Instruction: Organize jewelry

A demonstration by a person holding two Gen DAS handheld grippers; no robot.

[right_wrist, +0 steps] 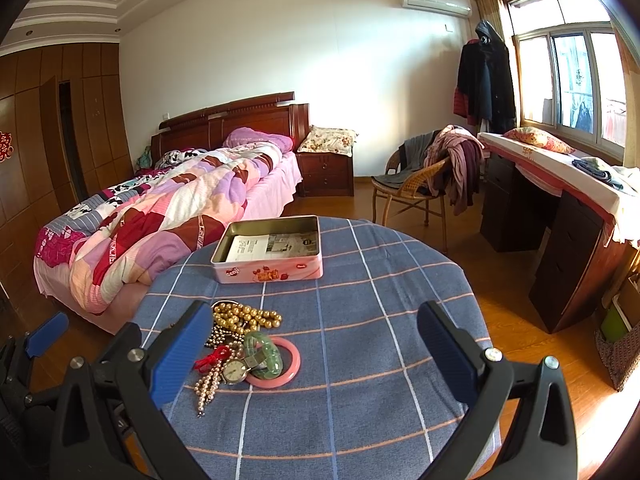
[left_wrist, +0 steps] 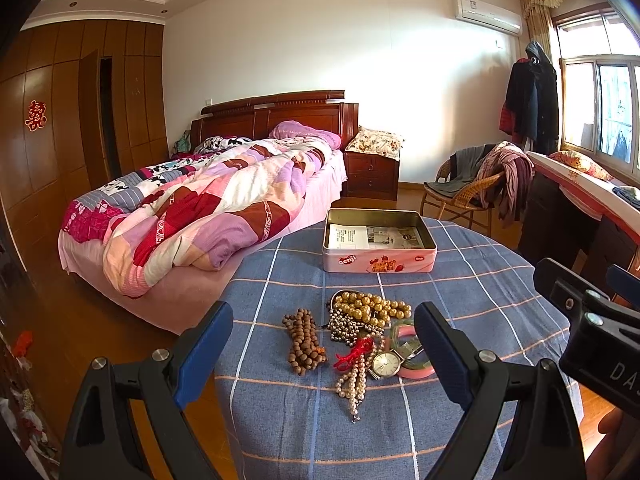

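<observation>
A heap of jewelry lies on the blue checked tablecloth [left_wrist: 460, 280]: brown wooden beads [left_wrist: 305, 340], gold pearl strand [left_wrist: 372, 306], silver bead chain [left_wrist: 344, 326], wristwatch [left_wrist: 386, 363], pink bangle [left_wrist: 412, 370], green bangle [right_wrist: 262, 350], pale pearl strand with a red bow [left_wrist: 354, 380]. Behind it stands an open pink tin [left_wrist: 378, 240] lined with paper. My left gripper [left_wrist: 324, 352] is open, its fingers either side of the heap, above it. My right gripper [right_wrist: 316, 354] is open too, with the heap by its left finger [right_wrist: 180, 354].
The round table sits near a bed [left_wrist: 208, 196] with a patchwork quilt at the left. A wicker chair [right_wrist: 416, 188] draped with clothes stands behind, a dark desk [right_wrist: 560, 232] under the window at the right. Wooden floor surrounds the table.
</observation>
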